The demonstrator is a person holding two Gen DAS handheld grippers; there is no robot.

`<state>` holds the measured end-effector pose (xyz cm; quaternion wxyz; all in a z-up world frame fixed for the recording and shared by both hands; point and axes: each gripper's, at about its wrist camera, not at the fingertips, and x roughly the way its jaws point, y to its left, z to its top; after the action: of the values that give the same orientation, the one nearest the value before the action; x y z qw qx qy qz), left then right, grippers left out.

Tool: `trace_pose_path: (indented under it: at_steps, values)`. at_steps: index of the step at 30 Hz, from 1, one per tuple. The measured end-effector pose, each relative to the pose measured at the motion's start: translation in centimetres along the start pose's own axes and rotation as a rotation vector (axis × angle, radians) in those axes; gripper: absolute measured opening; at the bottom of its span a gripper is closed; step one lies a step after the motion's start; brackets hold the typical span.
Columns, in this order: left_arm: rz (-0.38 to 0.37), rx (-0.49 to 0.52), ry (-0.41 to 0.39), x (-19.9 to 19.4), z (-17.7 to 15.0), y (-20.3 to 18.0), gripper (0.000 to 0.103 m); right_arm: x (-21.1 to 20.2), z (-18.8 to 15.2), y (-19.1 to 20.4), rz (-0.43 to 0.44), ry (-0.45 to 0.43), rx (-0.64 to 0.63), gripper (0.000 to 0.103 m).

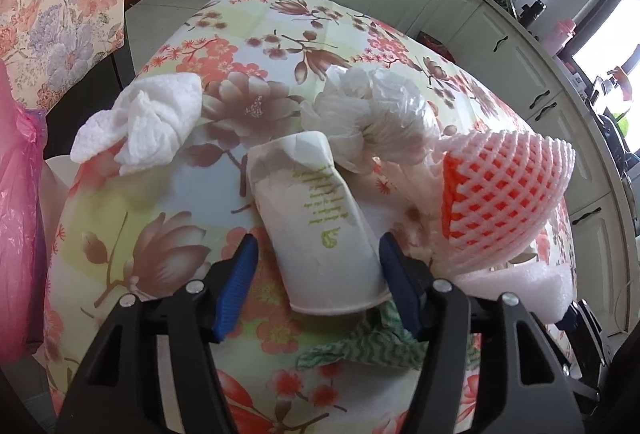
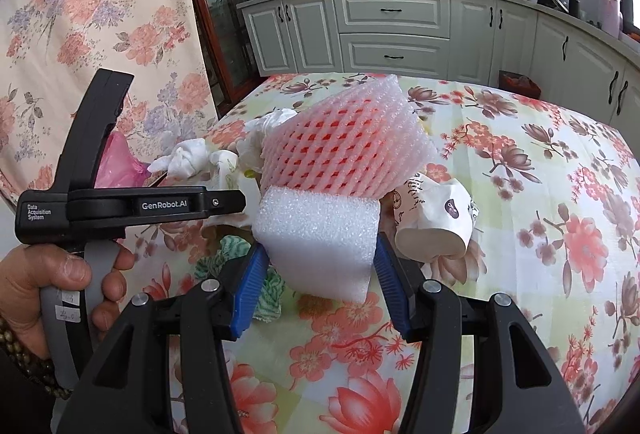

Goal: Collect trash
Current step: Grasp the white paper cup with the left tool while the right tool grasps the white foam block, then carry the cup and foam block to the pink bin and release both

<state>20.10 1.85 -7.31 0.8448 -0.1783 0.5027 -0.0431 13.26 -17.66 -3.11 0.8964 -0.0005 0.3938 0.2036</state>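
At the far left edge a pink bag [image 1: 18,202] hangs beside the desk [image 1: 132,218], likely the place the trash is meant to go. Next comes a crumpled white tissue [image 1: 140,122], then the left gripper [image 1: 316,254], its jaws apart on either side of a crushed paper cup [image 1: 316,222] lying on its side; neither pad visibly presses it. Behind the cup sits a wad of thin plastic [image 1: 372,114], and right of that a pink foam fruit net [image 1: 508,194]. Further right, the right gripper [image 2: 318,260] has its jaws apart around a white foam block [image 2: 320,234], with a second paper cup [image 2: 436,226] just beside it (a green patterned cloth [image 2: 264,294] peeks out below). The step looks like grasping: each gripper needs to close on its piece, gently, then carry it left toward the bag.
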Motion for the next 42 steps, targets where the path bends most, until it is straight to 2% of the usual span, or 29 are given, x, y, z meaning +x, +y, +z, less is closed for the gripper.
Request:
trace_pose_path:
  at_steps: [2,6,10,14,26,42]
  values:
    - [0.007,0.018,0.007,0.3,0.0,-0.2,0.059,-0.1,-0.1,0.0,-0.002,0.0,-0.002,0.051]
    - [0.011,0.047,0.016,0.4,-0.1,-0.5,0.046,-0.5,-0.1,0.3,0.0,-0.004,-0.011,0.051]
    - [0.01,0.075,0.01,-0.1,-0.6,-0.6,0.043,-0.9,-0.1,0.5,0.005,-0.011,-0.009,0.051]
    - [-0.001,0.079,-0.013,-1.4,-1.2,-0.5,0.043,-1.3,-0.3,0.6,0.007,-0.014,-0.008,0.051]
    - [0.025,0.111,-0.107,-6.4,-2.0,-0.3,0.043,-3.4,-0.4,0.4,0.0,-0.044,0.003,0.05]
    - [-0.004,0.113,-0.166,-10.1,-2.6,0.0,0.043,-6.8,-0.8,-1.0,-0.047,-0.08,0.019,0.05]
